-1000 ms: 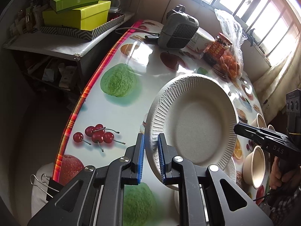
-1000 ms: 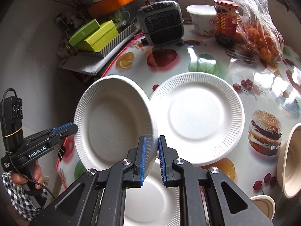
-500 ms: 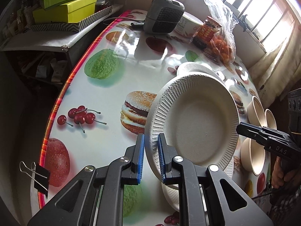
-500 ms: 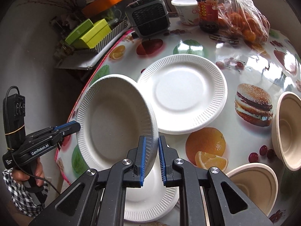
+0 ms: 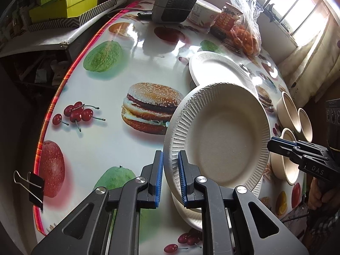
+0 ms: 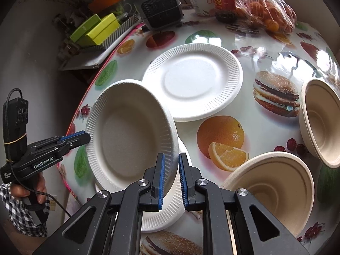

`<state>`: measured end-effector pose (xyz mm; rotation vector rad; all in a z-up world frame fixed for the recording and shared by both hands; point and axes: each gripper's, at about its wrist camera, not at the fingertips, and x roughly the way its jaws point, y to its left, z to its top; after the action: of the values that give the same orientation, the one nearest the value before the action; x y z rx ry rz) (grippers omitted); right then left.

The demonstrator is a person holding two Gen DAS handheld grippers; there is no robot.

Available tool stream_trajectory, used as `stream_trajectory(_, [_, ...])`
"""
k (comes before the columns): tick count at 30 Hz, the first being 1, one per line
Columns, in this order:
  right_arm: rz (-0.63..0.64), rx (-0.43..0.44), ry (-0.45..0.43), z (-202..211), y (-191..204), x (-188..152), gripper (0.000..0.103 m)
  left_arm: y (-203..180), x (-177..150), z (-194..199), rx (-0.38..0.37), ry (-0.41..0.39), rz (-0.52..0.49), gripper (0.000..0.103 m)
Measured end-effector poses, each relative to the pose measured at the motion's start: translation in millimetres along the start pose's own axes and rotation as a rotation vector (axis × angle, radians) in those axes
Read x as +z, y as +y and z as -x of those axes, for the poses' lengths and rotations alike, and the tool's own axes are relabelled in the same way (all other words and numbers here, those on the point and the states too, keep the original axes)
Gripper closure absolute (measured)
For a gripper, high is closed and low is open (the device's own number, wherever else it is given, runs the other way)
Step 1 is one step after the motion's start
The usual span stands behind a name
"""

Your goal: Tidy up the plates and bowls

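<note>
Bench (image 5: 102, 148) with a fruit-and-burger print carries everything. Since a second ago the two views have slid toward its near edge: the burger print and the bowls at the right have come into sight, and the held plate (image 5: 221, 140) has travelled with the hands.

That deep plate hangs tilted above the bench, well clear of the far plate (image 6: 193, 80), which lies flat by itself. It is now just over the near plate (image 6: 170, 216), which lies flat at the near edge. Judging by this, the carry is almost over and the plate is close to being nested on the near one, which would start a stack.

Plates number three: one held, one under it, one farther off. Bowls number three, all brown, grouped at the right: a far bowl (image 5: 289, 110), a small bowl (image 5: 306, 125) beside it, and a near bowl (image 5: 286, 155).

Left gripper (image 5: 171, 155) has its jaws clenched on the plate's left rim. Right gripper (image 6: 171, 157) grasps the opposite rim the same way, so both hands share one plate.
</note>
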<state>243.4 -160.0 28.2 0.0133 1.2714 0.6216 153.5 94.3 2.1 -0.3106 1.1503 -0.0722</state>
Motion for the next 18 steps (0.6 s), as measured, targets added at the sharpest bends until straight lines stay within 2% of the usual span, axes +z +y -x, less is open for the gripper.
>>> stream_trajectory(18, [0.017,-0.027,0.041,-1.2,-1.4,-16.4,0.089,-11.6,-13.1,-3.6,0.006,0.06,-0.028,0.088])
